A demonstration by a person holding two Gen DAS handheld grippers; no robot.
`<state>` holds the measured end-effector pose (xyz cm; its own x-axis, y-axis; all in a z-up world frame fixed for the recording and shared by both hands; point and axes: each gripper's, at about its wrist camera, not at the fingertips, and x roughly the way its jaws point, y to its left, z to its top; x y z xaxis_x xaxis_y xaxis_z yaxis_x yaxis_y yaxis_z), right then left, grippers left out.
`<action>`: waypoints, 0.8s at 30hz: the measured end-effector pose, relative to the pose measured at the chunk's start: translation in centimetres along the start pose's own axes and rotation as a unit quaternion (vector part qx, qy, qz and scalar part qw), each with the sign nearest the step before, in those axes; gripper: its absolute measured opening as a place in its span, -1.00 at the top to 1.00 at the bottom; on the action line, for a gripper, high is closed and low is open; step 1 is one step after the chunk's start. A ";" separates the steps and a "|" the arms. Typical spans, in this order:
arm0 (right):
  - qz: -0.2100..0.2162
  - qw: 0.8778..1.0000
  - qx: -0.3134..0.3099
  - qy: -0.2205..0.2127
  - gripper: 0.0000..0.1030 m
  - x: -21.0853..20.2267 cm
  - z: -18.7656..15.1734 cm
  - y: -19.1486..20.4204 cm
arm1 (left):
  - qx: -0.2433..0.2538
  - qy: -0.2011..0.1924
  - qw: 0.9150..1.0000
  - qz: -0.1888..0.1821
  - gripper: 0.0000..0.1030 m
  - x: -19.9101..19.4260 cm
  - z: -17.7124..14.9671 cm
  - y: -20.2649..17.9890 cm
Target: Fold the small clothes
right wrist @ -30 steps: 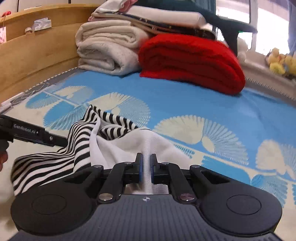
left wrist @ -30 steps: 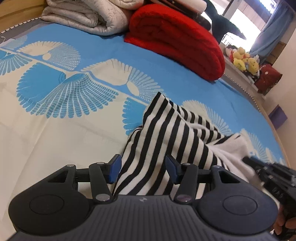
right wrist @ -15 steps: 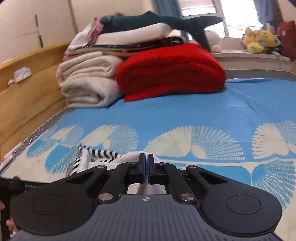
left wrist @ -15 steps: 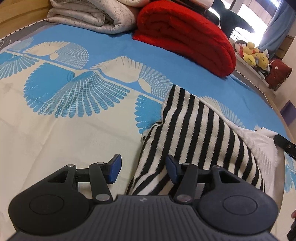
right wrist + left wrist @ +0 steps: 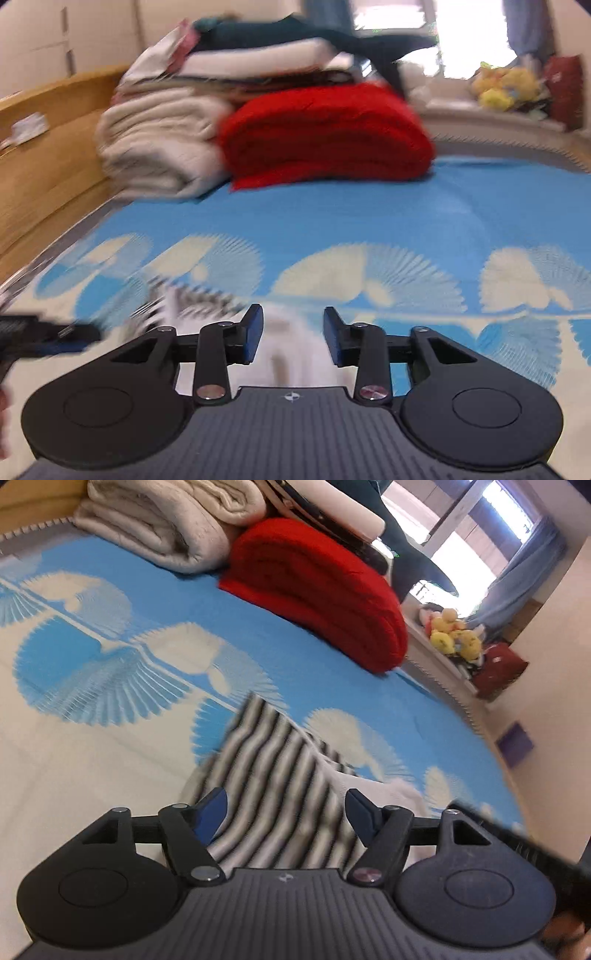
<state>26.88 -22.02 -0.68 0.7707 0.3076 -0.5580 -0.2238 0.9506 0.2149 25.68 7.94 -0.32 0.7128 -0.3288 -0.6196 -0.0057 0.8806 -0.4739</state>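
Both grippers' open jaws astride garment (image 5: 280, 782)

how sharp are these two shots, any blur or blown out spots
Left wrist view: striped garment smeared by motion blur, window blown out, fisheye bends the bed edge. Right wrist view: blurrier overall, blanket stack streaked, gripper body crisp.

a bedroom: patterned bed (image 5: 332, 686), folded blankets (image 5: 317, 590), plush toys (image 5: 454, 637).
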 end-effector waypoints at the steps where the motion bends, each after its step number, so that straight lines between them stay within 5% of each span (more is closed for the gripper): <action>1: 0.012 1.000 0.001 0.016 0.41 -0.4 -0.4 0.5 | 0.002 0.005 1.000 0.003 -0.49 0.3 -0.2 -0.2; 6: -0.014 0.998 -0.041 0.044 0.41 -1.0 -3.5 3.0 | 0.075 0.047 0.995 0.036 -0.49 1.7 -2.1 -1.7; 10: -0.014 0.999 -0.032 0.042 0.41 -0.7 -3.8 2.8 | 0.157 0.017 0.987 0.034 -0.59 -0.2 -4.7 -4.3; 12: -0.020 0.999 -0.017 0.041 0.41 -0.1 -3.9 2.5 | 0.207 0.006 0.978 0.031 -0.67 0.1 -5.6 -6.4; 15: -0.025 0.998 -0.002 0.065 0.40 1.7 -4.9 2.1 | 0.264 0.015 0.962 0.076 -0.67 3.0 -6.4 -8.0; 17: -0.018 0.996 -0.005 0.085 0.40 3.3 -6.1 1.8 | 0.270 0.037 0.954 0.123 -0.69 5.8 -6.9 -7.3; 19: -0.011 0.996 -0.027 0.084 0.40 4.1 -6.8 1.9 | 0.256 0.044 0.956 0.138 -0.86 7.2 -7.0 -6.5; 24: 0.003 0.997 -0.035 0.071 0.39 4.4 -7.3 1.6 | 0.258 0.036 0.954 0.148 -0.88 7.5 -7.1 -6.5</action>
<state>25.58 -18.89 -8.64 0.6784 0.3121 -0.6651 -0.2739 0.9475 0.1652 26.11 -2.62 -6.33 0.6829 -0.0464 -0.7290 0.1602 0.9832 0.0876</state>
